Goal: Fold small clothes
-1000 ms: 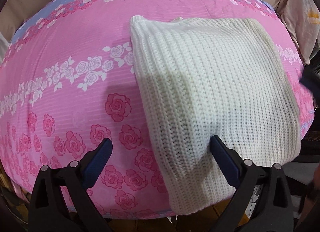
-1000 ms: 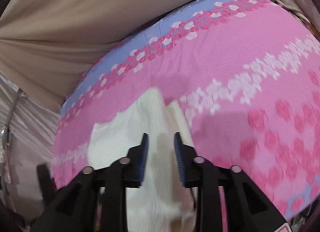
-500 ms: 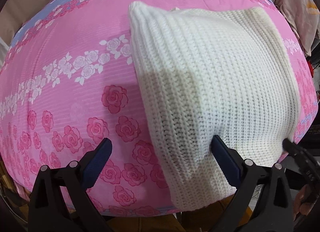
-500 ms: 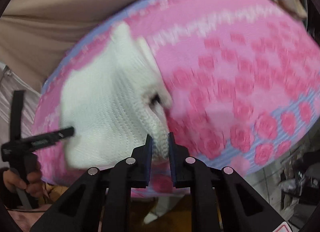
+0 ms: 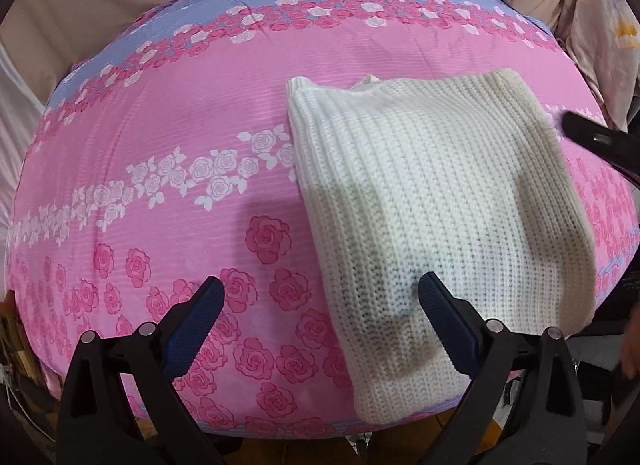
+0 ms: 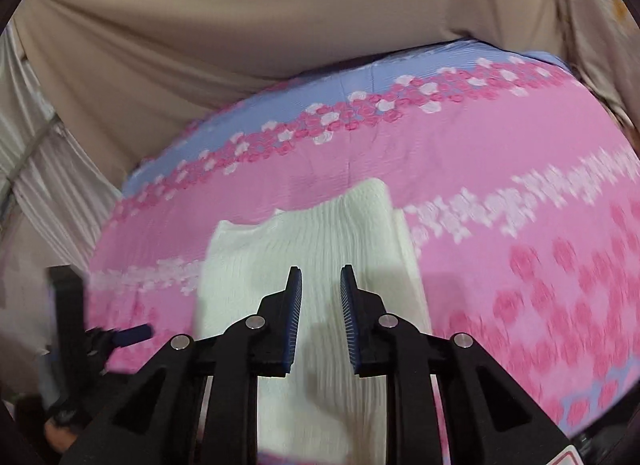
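I have the sweater (image 5: 432, 201) lying folded on the pink sheet (image 5: 168, 137), toward the near right corner of the bed, its lower edge hanging a little past the bed's front edge. It sits as a compact rectangle with the ribbed collar at the far left corner.

What changed: a second ago my right gripper (image 6: 320, 305) was over the sweater with its jaws moderately parted. They then narrowed as it swung to the near edge of the knit, where half a second ago a ridge of the fabric stood between the fingers. Now it is back above the middle of the sweater, jaws only narrowly parted, with nothing between them; the knit lies flat below (the view is motion-blurred, so I trust the gap more than the detail). In the left view it shows only as a dark tip at the far right edge.

My left gripper (image 5: 320, 317) hangs just over the near end of the sweater, wide open, gripping nothing; its right finger is over the knit, its left one over bare sheet. It has lifted a touch against the earlier view.

My reading: the sweater's outline matches the earlier pictures, so that pass tidied the edge rather than made a new fold. This garment looks nearly finished; one more fold in half or a move aside seems the likely next call.
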`<move>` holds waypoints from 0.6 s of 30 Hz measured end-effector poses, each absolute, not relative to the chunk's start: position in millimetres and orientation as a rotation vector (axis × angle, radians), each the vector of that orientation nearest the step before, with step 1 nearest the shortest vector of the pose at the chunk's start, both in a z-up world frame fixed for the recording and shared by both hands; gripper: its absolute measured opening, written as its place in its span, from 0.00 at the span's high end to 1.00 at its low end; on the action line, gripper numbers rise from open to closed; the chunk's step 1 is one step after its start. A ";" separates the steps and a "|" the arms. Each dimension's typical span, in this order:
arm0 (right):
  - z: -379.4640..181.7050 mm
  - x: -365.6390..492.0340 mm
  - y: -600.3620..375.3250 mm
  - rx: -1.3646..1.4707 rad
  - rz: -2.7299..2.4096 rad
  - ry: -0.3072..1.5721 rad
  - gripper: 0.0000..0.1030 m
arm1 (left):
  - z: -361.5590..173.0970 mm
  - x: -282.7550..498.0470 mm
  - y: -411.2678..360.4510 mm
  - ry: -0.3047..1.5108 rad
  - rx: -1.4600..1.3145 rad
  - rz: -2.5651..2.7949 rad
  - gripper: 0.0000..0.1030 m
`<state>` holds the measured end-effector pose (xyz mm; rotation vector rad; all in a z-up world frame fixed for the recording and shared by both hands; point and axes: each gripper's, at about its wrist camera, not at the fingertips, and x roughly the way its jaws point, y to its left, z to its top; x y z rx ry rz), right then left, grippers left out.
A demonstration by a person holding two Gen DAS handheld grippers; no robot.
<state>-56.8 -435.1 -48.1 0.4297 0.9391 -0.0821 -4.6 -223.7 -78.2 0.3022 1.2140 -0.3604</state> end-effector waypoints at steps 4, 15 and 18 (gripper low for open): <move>-112.7 -15.2 -450.8 0.419 -0.134 1.080 0.93 | -77.4 -5.2 -218.0 1.215 0.296 -0.350 0.07; -57.6 -125.7 -439.6 0.533 -0.130 0.978 0.82 | -76.1 -9.2 -207.5 1.234 0.262 -0.332 0.07; -89.0 -142.8 -429.8 0.507 -0.143 1.073 0.91 | -80.9 -9.7 -210.8 1.254 0.257 -0.341 0.07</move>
